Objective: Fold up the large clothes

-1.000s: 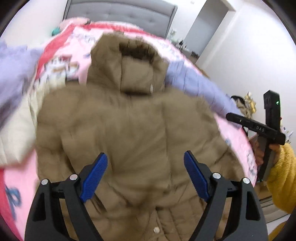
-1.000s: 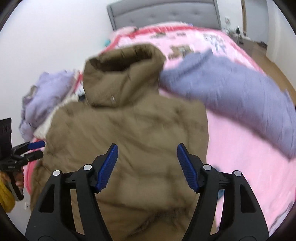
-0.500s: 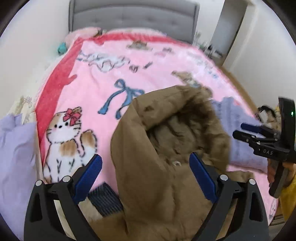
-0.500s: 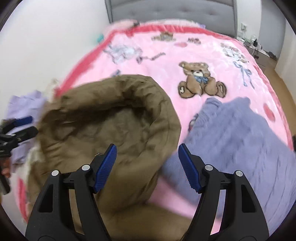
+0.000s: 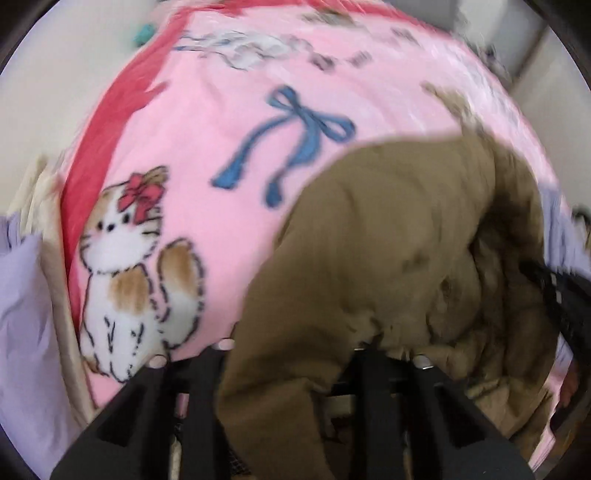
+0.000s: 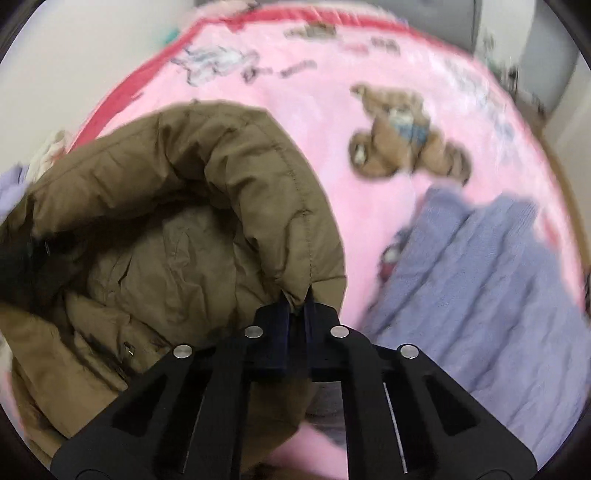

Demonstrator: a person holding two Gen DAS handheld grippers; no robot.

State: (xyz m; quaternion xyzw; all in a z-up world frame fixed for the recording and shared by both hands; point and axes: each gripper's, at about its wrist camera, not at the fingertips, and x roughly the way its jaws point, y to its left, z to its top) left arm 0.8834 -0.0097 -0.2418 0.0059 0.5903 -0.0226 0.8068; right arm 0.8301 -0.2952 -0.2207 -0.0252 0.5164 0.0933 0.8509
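A brown padded hooded coat (image 5: 388, 240) lies on the bed with its hood facing me. In the left wrist view my left gripper (image 5: 291, 354) has its jaws closing, with a thick fold of the hood's left side bunched between them; the fabric hides the pads. In the right wrist view the hood (image 6: 166, 240) gapes open and shows its lining. My right gripper (image 6: 297, 306) is shut, its blue pads pinching the stitched rim at the hood's right side. A black shape at the right edge of the left wrist view is blurred.
The bed is covered by a pink blanket (image 5: 207, 122) with cat, bow and bear prints. A lilac knitted garment (image 6: 480, 277) lies right of the coat. Lilac cloth (image 5: 22, 314) and a cream garment (image 5: 48, 221) are heaped at the left. The grey headboard (image 6: 443, 14) is at the far end.
Both grippers travelled from over the coat's body up to its hood. Their jaws, wide apart before, have come together on the hood's two sides.
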